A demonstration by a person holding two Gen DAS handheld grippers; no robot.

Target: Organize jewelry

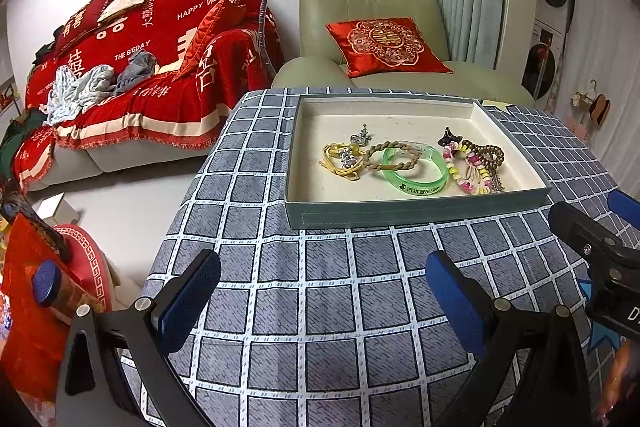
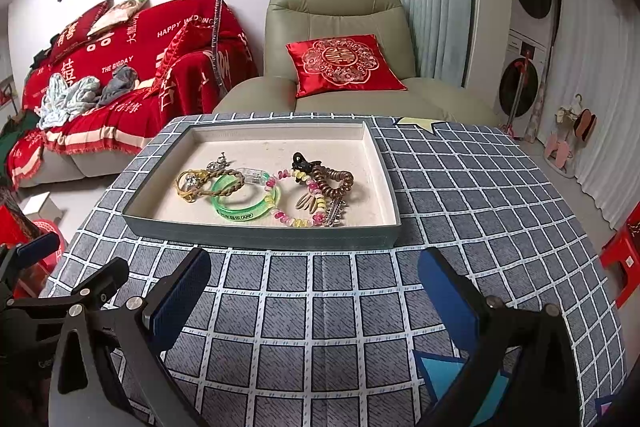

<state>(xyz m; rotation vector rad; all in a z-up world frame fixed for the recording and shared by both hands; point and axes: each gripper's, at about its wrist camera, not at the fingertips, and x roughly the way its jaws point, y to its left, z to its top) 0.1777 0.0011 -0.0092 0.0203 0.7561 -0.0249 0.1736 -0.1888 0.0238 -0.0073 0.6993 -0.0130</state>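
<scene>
A grey-green jewelry tray (image 1: 412, 213) (image 2: 256, 237) with a cream lining sits on the checked tablecloth. In it lie a green bangle (image 1: 416, 179) (image 2: 240, 205), a braided tan bracelet (image 1: 390, 153), a yellow cord with silver charms (image 1: 344, 157) (image 2: 190, 183), a pastel bead bracelet (image 1: 460, 167) (image 2: 294, 215), a brown coil hair tie (image 1: 486, 153) (image 2: 334, 183) and a black claw clip (image 2: 302, 161). My left gripper (image 1: 322, 287) is open and empty in front of the tray. My right gripper (image 2: 314, 285) is open and empty, also in front of the tray.
The table (image 1: 320, 327) has a blue-grey checked cloth. A green armchair with a red cushion (image 1: 384, 45) stands behind it. A sofa with a red cover (image 1: 140, 67) is at the left. The right gripper shows at the right edge of the left wrist view (image 1: 600, 251).
</scene>
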